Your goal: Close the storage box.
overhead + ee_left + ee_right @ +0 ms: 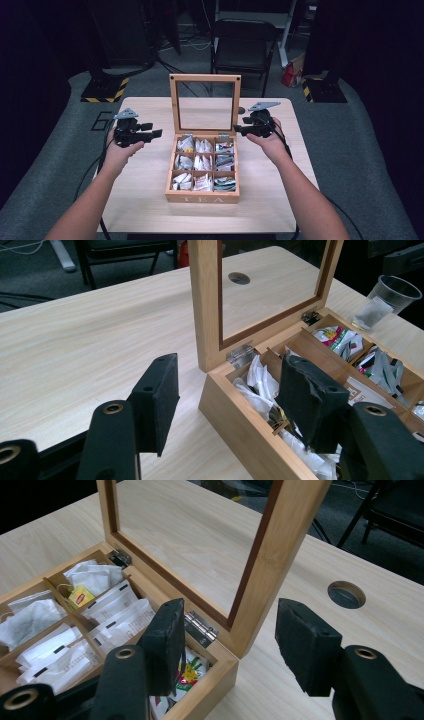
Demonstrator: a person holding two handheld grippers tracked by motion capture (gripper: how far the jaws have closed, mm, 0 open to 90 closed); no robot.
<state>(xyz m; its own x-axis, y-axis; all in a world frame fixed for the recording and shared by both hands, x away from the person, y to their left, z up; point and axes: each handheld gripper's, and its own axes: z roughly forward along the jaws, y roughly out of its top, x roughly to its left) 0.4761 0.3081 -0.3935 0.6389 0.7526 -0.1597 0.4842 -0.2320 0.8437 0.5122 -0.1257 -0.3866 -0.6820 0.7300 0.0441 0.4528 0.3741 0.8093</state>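
Tea box (202, 172) is sat mid-surface, lid (205, 104) upright at 12 o'clock. Left gripper (152, 134) at 9 and right gripper (239, 129) at 3 are held part-open, empty, flanking the lid. Lid could be slammed if clipped by fingers (165, 642).

Box: open wooden tea box (202, 192), glass-paned lid (205, 104) upright, on pale wooden worktop (145, 200).
Grippers: left black gripper (150, 134) and right black gripper (239, 129) flank the lid.
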